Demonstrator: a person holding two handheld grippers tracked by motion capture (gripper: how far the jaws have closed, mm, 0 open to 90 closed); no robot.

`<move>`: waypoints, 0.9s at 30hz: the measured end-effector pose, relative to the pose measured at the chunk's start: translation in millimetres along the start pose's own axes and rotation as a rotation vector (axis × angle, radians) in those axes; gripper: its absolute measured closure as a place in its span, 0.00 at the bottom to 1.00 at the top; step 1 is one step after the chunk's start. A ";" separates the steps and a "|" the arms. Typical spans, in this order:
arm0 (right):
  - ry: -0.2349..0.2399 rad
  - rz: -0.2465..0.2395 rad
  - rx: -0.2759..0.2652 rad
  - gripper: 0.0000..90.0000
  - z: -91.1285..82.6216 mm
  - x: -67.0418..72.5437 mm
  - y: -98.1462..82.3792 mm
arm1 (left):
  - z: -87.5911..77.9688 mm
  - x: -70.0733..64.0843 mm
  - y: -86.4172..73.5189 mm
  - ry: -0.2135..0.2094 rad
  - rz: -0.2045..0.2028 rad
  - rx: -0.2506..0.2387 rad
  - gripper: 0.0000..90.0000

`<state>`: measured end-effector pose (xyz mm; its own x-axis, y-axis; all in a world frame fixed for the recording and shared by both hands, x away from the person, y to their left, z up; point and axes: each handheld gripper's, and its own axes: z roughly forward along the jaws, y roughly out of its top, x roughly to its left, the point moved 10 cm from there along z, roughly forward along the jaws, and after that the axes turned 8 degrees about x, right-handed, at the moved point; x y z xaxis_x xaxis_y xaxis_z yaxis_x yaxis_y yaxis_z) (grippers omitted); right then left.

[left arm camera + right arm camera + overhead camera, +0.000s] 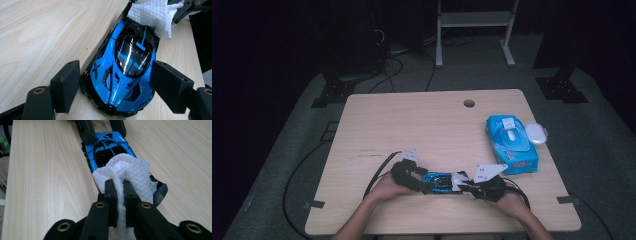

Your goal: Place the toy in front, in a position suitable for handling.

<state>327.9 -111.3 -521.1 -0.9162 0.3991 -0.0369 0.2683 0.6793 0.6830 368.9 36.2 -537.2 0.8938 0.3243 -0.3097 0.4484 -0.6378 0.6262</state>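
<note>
A blue and black toy car (439, 181) lies near the front edge of the wooden table (422, 125), between my two grippers. My left gripper (424, 184) is shut on the car (122, 70), with one black pad against each side near its nose. My right gripper (120, 192) is shut on a crumpled white wipe (130, 170), which rests on the rear of the car (107, 145). In the left gripper view, the wipe (155, 15) covers the car's tail. From above, the right gripper (467, 187) sits just right of the car, with the wipe (459, 179) between them.
A blue pack of wet wipes (512, 145) lies at the table's right side, with a white oval object (537, 133) beside it near the edge. A round cable hole (469, 103) is at the back. Cables trail from both grippers.
</note>
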 end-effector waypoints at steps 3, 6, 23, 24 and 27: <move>0.001 -0.004 -0.004 0.94 -0.2 0.6 -0.2 | 0.1 -0.4 0.4 0.007 0.006 -0.001 0.28; 0.003 0.000 0.000 0.94 -0.4 0.9 -0.1 | -0.2 -0.4 1.0 0.016 0.006 -0.006 0.31; 0.014 0.086 0.024 0.93 -4.2 -10.5 5.2 | 0.0 0.3 2.2 0.042 0.013 -0.018 0.37; 0.017 0.089 0.025 0.93 -4.4 -10.6 4.9 | -0.1 0.6 1.8 0.038 0.009 -0.014 0.36; 0.031 0.109 0.028 0.92 -4.6 -10.8 4.3 | 0.5 1.1 2.0 0.036 0.001 -0.017 0.35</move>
<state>337.6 -115.5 -514.5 -0.8899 0.4523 0.0592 0.3744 0.6500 0.6613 370.7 34.9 -536.6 0.8935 0.3485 -0.2834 0.4469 -0.6266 0.6385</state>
